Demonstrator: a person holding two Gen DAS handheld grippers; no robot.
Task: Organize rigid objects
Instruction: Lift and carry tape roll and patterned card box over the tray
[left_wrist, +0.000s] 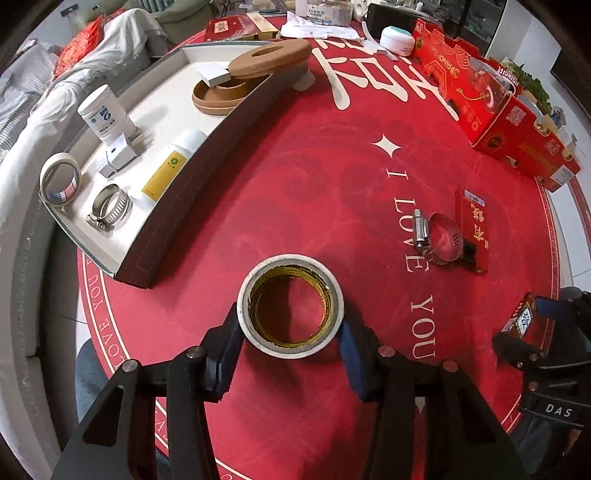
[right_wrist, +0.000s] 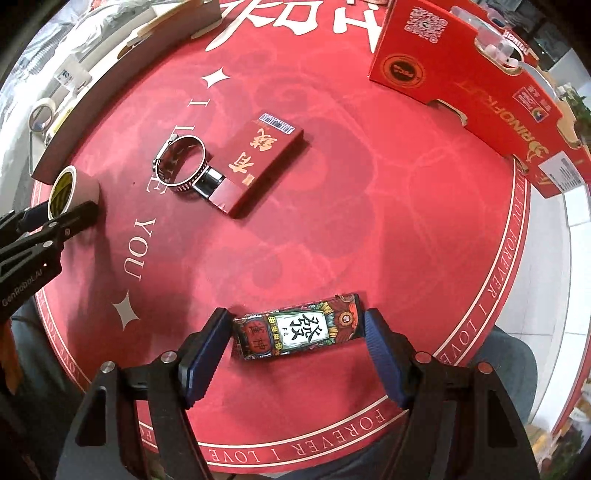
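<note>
A white tape roll (left_wrist: 290, 305) with a yellow core sits between the fingers of my left gripper (left_wrist: 290, 332), whose pads press its two sides; it also shows in the right wrist view (right_wrist: 68, 188). My right gripper (right_wrist: 295, 345) straddles a patterned card box (right_wrist: 297, 330) lying on the red mat; a small gap shows at each pad. A metal hose clamp (right_wrist: 183, 164) and a red card box (right_wrist: 264, 162) lie together mid-mat. A long tray (left_wrist: 177, 107) at the left holds a tape roll (left_wrist: 59, 182), a clamp (left_wrist: 109, 206), bottles and a brown dish.
A large red gift carton (left_wrist: 491, 107) stands along the far right of the round table. A white jar (left_wrist: 397, 40), papers and boxes crowd the back edge. Open red mat (left_wrist: 295, 177) lies between the tray and the clamp.
</note>
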